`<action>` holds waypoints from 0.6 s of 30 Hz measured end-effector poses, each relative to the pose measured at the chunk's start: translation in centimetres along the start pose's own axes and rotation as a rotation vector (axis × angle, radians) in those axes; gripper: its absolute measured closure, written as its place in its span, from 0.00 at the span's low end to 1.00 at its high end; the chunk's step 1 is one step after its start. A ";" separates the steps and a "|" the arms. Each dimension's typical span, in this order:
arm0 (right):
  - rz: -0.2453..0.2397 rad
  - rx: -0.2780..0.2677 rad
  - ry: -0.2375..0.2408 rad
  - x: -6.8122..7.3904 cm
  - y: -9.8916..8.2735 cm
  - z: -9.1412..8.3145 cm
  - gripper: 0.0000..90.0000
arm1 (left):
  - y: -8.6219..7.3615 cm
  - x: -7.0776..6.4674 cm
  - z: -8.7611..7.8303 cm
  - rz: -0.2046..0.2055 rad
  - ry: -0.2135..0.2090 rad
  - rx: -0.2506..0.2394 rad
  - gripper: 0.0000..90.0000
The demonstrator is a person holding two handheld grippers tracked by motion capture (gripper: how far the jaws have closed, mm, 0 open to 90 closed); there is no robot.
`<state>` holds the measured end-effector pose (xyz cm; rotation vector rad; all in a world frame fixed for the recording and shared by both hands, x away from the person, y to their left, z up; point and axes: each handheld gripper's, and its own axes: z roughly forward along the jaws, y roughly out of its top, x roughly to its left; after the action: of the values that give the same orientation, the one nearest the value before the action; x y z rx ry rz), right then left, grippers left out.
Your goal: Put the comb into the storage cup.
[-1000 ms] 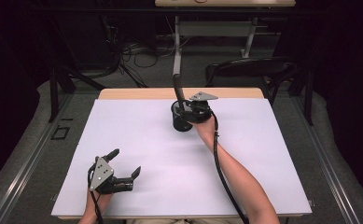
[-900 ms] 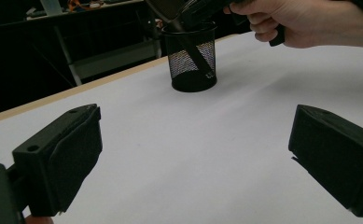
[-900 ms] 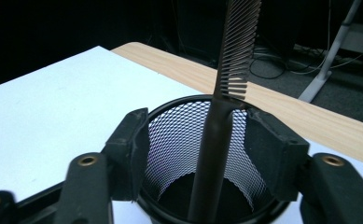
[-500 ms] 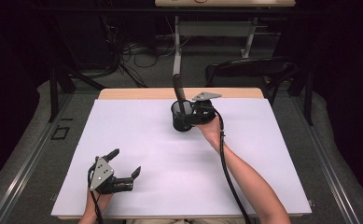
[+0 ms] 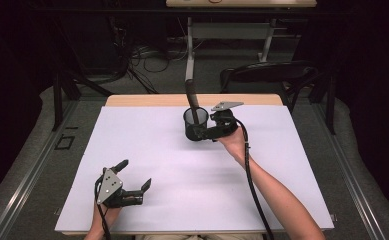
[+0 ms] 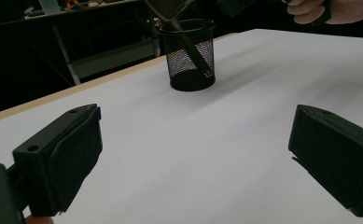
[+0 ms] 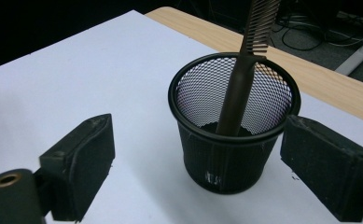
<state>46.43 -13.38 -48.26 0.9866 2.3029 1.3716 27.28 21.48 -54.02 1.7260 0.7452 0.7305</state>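
A black mesh cup (image 5: pixel 195 126) stands on the white table sheet (image 5: pixel 147 140), towards the back middle. A dark comb (image 5: pixel 191 95) leans in it, teeth end up and tilted to the back left. My right gripper (image 5: pixel 205 132) is open just right of the cup, with a jaw low on either side of the cup (image 7: pixel 226 158) and apart from it. The comb (image 7: pixel 237 93) rests against the rim, free of the right gripper (image 7: pixel 200 140). My left gripper (image 5: pixel 136 173) is open and holds nothing near the front left edge. Well beyond the left gripper (image 6: pixel 193 135) stands the cup (image 6: pixel 190 60).
The wooden table edge (image 5: pixel 147 100) runs along the back of the sheet. A dark chair (image 5: pixel 267 75) and a desk frame (image 5: pixel 227 35) stand behind the table. The right gripper's cable (image 5: pixel 249 175) trails along the forearm.
The right gripper has shifted a little to the right and down beside the cup. The comb, the cup and the left gripper have stayed put.
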 end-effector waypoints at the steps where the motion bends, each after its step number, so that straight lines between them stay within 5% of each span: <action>1: -0.001 0.003 -0.001 0.0 0.0 -0.1 0.09 | 0.0 0.0 0.0 0.002 0.000 -0.001 0.03; 18: -0.018 0.077 0.028 0.0 -1.7 -4.2 0.03 | 0.0 0.0 -0.1 0.001 0.003 0.000 0.03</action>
<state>43.44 -16.68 -47.61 0.9722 2.3952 1.3069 27.25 21.56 -53.98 1.7255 0.7465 0.7344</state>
